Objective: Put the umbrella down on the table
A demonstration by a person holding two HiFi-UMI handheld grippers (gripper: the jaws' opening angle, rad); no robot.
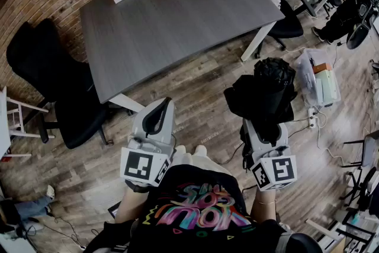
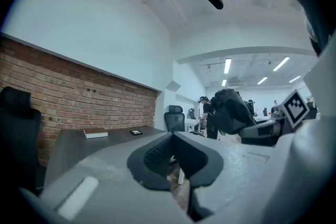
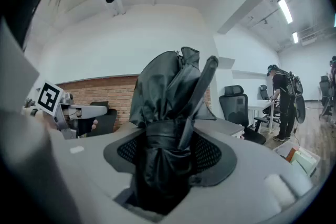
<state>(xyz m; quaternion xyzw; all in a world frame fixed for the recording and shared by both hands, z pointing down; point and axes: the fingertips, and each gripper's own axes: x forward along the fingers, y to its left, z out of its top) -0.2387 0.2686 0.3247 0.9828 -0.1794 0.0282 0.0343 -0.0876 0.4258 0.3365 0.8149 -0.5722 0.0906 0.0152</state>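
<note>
- A folded black umbrella [image 1: 263,92] juts from the right gripper [image 1: 265,127], above wooden floor [image 1: 201,98], right of a grey table [image 1: 172,21].
- The left gripper [image 1: 157,115], jaws together, hovers near the table's front corner.

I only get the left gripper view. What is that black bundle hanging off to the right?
Observer: A folded black umbrella, clamped between the jaws of the right hand-held gripper.
Operator: Is it above the table yet?
Observer: No. In the head view it hangs over the wooden floor, just short of the table.
Operator: Is it tied shut?
Observer: Yes. The right gripper view shows a strap wound round the cloth, right where the jaws hold it.
</note>
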